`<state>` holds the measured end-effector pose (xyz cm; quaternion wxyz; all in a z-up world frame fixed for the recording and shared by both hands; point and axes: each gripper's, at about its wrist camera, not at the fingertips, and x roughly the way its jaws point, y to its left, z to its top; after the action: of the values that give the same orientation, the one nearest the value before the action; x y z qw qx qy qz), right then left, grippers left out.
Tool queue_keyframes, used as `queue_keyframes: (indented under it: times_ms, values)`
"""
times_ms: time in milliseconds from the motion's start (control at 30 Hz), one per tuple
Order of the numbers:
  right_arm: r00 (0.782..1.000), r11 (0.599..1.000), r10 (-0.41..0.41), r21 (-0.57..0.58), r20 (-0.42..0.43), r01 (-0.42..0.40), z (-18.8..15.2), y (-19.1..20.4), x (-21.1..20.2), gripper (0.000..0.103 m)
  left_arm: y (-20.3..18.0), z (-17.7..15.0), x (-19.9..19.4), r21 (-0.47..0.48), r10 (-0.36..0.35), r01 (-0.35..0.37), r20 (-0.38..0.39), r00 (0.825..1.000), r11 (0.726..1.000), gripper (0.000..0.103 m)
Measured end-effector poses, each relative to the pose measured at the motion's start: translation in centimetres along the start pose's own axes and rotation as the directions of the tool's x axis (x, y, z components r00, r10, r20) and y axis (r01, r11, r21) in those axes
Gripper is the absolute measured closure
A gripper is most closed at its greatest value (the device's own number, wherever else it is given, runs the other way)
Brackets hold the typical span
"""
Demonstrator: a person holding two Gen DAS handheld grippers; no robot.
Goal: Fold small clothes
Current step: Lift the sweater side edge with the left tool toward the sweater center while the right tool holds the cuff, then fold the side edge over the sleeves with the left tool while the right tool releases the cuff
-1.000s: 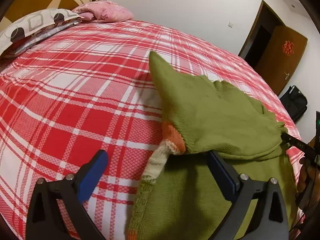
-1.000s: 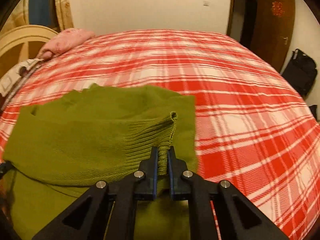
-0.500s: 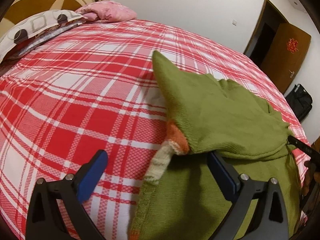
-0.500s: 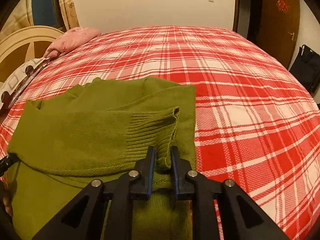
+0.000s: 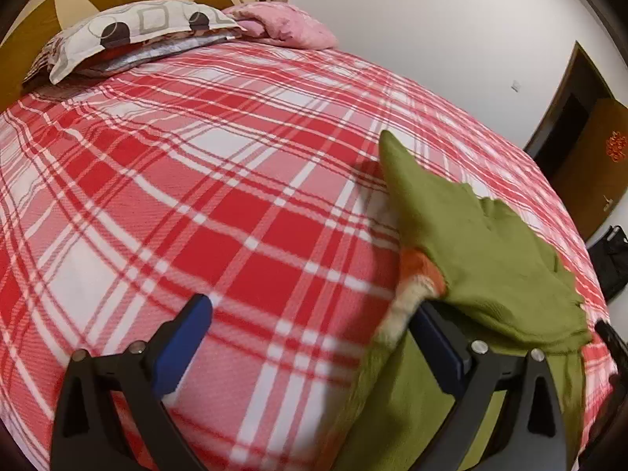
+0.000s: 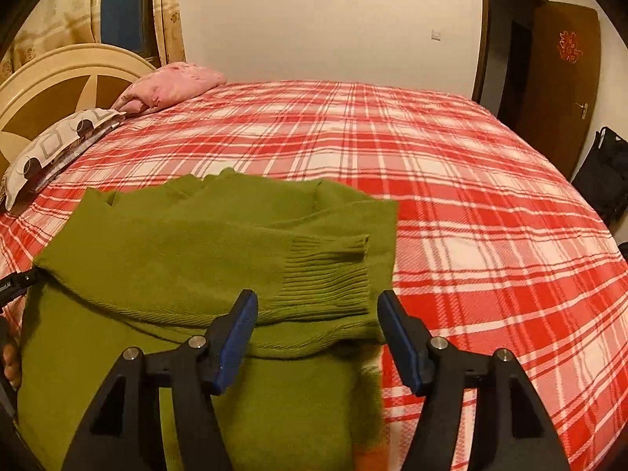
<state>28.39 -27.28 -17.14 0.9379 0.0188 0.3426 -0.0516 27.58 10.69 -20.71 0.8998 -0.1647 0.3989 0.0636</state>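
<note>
A small green knit sweater [image 6: 188,259] lies on the red plaid bed, with a sleeve folded across its body; the ribbed cuff [image 6: 329,271] rests flat near the sweater's right edge. My right gripper [image 6: 318,325] is open, its jaws either side of the cuff and just in front of it, holding nothing. In the left wrist view the sweater [image 5: 482,251] lies at the right, with an orange and cream patch [image 5: 416,278] at its edge. My left gripper [image 5: 310,333] is open and empty over the bedspread, its right finger by the sweater's edge.
The red and white plaid bedspread [image 6: 451,180] covers the whole bed. Pillows [image 5: 137,31] and a pink cushion [image 6: 172,86] lie at the headboard. A brown door [image 6: 561,86] and a black bag [image 6: 604,180] stand beyond the bed at the right.
My right gripper has opened and let go of the sleeve cuff, which now lies flat on the sweater. My left gripper has shifted left, still open.
</note>
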Motion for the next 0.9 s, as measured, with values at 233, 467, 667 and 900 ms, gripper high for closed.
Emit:
queue_keyframes:
  times_ms: [233,467,667,900]
  values:
    - [0.999,1.000,0.003,0.005,0.036,-0.003,1.4,-0.8,0.0,0.039,-0.4,2.4,-3.4,0.028,0.038,-0.042,0.120,0.992,0.999,0.000]
    - [0.999,0.999,0.054,-0.009,0.003,-0.054,2.6,1.2,2.0,0.039,-6.3,4.1,0.6,0.191,0.108,-0.122,0.084,0.991,0.974,0.000]
    - [0.995,0.993,0.092,-0.071,-0.024,-0.093,2.3,3.3,2.7,0.039,-4.1,3.7,5.2,0.261,0.407,-0.403,0.039,0.912,0.877,0.000]
    - [0.993,0.990,0.115,-0.083,-0.034,-0.118,1.7,4.7,3.5,0.039,-0.6,5.0,2.3,0.105,0.253,-0.256,0.038,0.967,0.961,0.001]
